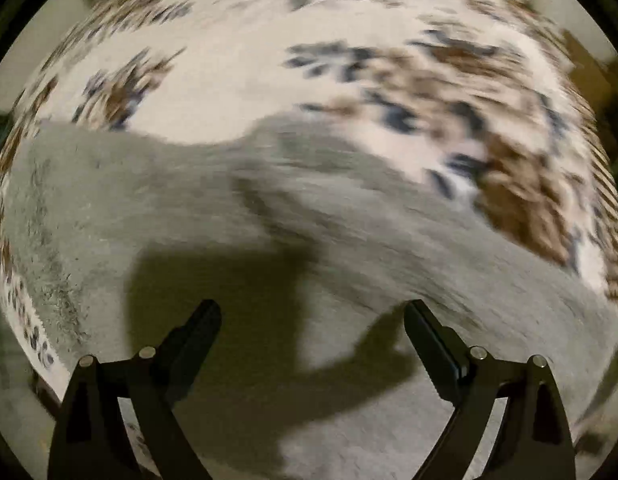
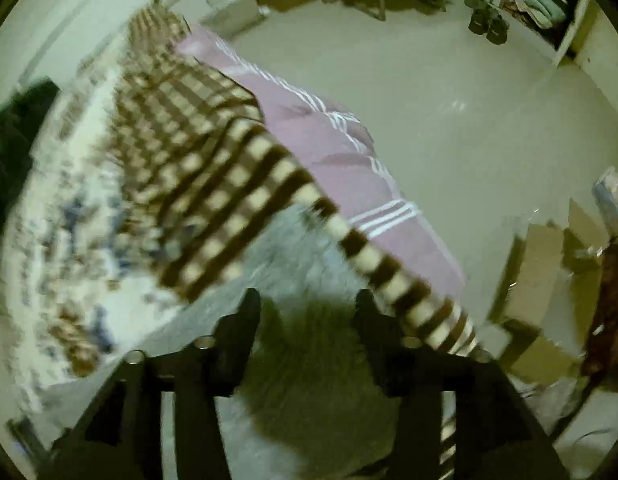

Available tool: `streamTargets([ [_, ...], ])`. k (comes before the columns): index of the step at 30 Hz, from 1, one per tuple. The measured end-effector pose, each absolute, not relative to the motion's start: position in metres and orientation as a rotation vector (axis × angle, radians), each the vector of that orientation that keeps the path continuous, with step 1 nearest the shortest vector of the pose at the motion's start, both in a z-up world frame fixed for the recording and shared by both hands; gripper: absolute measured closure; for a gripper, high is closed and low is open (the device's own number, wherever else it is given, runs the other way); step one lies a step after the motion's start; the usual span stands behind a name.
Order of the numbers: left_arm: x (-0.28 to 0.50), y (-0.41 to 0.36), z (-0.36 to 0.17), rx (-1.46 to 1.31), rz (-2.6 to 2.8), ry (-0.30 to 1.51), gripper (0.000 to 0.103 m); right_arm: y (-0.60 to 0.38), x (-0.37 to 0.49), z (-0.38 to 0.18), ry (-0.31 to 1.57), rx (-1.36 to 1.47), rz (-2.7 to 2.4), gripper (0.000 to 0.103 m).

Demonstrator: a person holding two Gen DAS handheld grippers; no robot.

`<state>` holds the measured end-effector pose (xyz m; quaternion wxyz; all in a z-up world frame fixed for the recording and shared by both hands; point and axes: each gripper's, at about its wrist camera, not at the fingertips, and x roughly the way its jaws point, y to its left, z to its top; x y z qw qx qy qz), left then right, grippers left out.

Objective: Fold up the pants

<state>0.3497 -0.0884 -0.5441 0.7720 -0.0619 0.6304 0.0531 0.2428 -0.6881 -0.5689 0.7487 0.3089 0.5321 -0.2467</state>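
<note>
Left wrist view: left hand-held gripper [image 1: 313, 320] released, jaws wide above grey pants [image 1: 189, 200] spread on the patterned bed cover [image 1: 229, 60].

Right wrist view: right hand-held gripper [image 2: 309, 312] released, nothing gripped, over the pants [image 2: 293, 240] near the bed edge [image 2: 349, 168].

Judgement: between folds; next, grasp an edge.

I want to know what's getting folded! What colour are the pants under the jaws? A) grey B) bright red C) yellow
A: the pants are grey fuzzy cloth, lying on a flowery blanket below the left gripper, whose jaws stand apart and empty.
</note>
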Motion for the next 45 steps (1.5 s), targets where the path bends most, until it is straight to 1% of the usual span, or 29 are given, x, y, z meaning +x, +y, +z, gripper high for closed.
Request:
streamTargets([
  [2, 0.362, -0.074, -0.555, -0.178, 0.143, 1.369, 0.010, -0.672, 0.219, -0.560, 1.123, 0.740, -0.550, 0.047],
  [4, 0.373, -0.073, -0.566, -0.196, 0.133, 1.395, 0.009, -0.659, 0.194, -0.559, 1.095, 0.802, -0.573, 0.043],
  [6, 0.381, -0.080, -0.579, -0.145, 0.133, 1.413, 0.006, -0.650, 0.162, -0.568, 1.077, 0.884, -0.605, 0.036],
  [9, 0.378, -0.084, -0.578, -0.111, 0.140, 1.410, 0.005, -0.644, 0.123, -0.601, 1.076, 1.057, -0.641, 0.036],
  [13, 0.350, -0.094, -0.550, -0.149, 0.069, 1.398, 0.005, -0.643, 0.093, -0.648, 1.048, 1.215, -0.615, 0.036],
  [14, 0.342, -0.100, -0.546, -0.150, 0.048, 1.398, 0.005, -0.643, 0.089, -0.652, 1.045, 1.225, -0.639, 0.036],
  [19, 0.295, -0.155, -0.539, -0.084, -0.113, 1.449, 0.005, -0.651, 0.088, -0.641, 0.824, 1.224, -0.637, 0.036],
  [20, 0.288, -0.167, -0.541, -0.063, -0.144, 1.457, 0.005, -0.653, 0.091, -0.641, 0.816, 1.222, -0.623, 0.036],
  [21, 0.284, -0.181, -0.544, -0.052, -0.175, 1.468, 0.005, -0.655, 0.096, -0.645, 0.834, 1.220, -0.614, 0.046],
  [22, 0.276, -0.195, -0.548, -0.035, -0.209, 1.487, 0.005, -0.657, 0.101, -0.650, 0.859, 1.224, -0.613, 0.064],
  [23, 0.274, -0.204, -0.549, -0.023, -0.228, 1.496, 0.005, -0.657, 0.103, -0.654, 0.868, 1.233, -0.611, 0.097],
  [24, 0.271, -0.211, -0.549, -0.015, -0.246, 1.501, 0.005, -0.656, 0.103, -0.654, 0.895, 1.216, -0.630, 0.097],
  [28, 0.260, -0.235, -0.539, 0.025, -0.316, 1.472, 0.005, -0.651, 0.087, -0.617, 0.843, 1.130, -0.650, 0.098],
  [30, 0.263, -0.249, -0.536, 0.045, -0.331, 1.459, 0.005, -0.648, 0.077, -0.602, 0.846, 1.100, -0.680, 0.098],
  [32, 0.269, -0.250, -0.536, 0.055, -0.340, 1.461, 0.005, -0.651, 0.068, -0.603, 0.869, 1.100, -0.702, 0.098],
  [34, 0.275, -0.252, -0.543, 0.059, -0.338, 1.475, 0.005, -0.656, 0.066, -0.624, 0.933, 1.150, -0.674, 0.097],
  [35, 0.280, -0.251, -0.547, 0.059, -0.338, 1.483, 0.005, -0.661, 0.064, -0.631, 0.959, 1.180, -0.647, 0.088],
  [36, 0.283, -0.255, -0.551, 0.060, -0.341, 1.496, 0.005, -0.663, 0.062, -0.640, 0.987, 1.215, -0.627, 0.069],
  [37, 0.283, -0.257, -0.556, 0.064, -0.345, 1.507, 0.005, -0.668, 0.051, -0.647, 0.993, 1.246, -0.639, 0.055],
  [38, 0.284, -0.261, -0.562, 0.072, -0.350, 1.515, 0.005, -0.669, 0.042, -0.650, 0.951, 1.283, -0.633, 0.037],
  [40, 0.284, -0.262, -0.576, 0.094, -0.362, 1.530, 0.005, -0.672, 0.029, -0.659, 0.863, 1.343, -0.627, 0.035],
  [42, 0.288, -0.265, -0.592, 0.123, -0.364, 1.544, 0.005, -0.675, 0.027, -0.673, 0.850, 1.376, -0.589, 0.035],
  [44, 0.292, -0.268, -0.604, 0.116, -0.376, 1.540, 0.000, -0.678, 0.029, -0.695, 0.830, 1.431, -0.526, 0.035],
  [45, 0.294, -0.268, -0.608, 0.106, -0.375, 1.539, 0.000, -0.679, 0.031, -0.705, 0.798, 1.454, -0.483, 0.035],
])
